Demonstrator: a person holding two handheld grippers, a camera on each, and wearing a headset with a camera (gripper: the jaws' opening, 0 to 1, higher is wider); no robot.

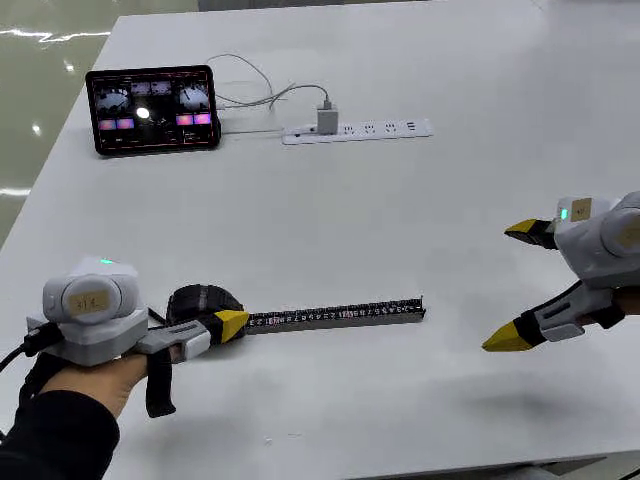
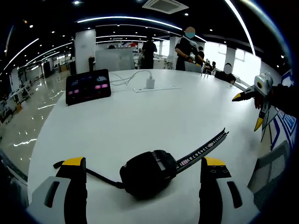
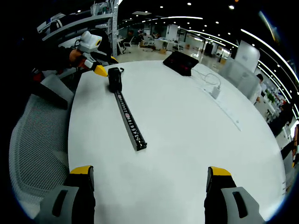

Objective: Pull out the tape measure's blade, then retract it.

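While blade (image 1: 335, 316) is lying extended toward 3 o'clock from tape measure (image 1: 205, 303) | left gripper (image 2: 144, 162) is straddling it, jaws spread | right gripper (image 1: 510, 287) is hovering beyond blade tip, jaws spread

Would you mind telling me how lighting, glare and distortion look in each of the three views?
Head view: even, sharp light, with glare on the floor and a faint shadow on the table below the right claw. Left gripper view: fisheye curves the table edge; the tape case is dark and low in detail. Right gripper view: same bowing, yet the blade is crisp.
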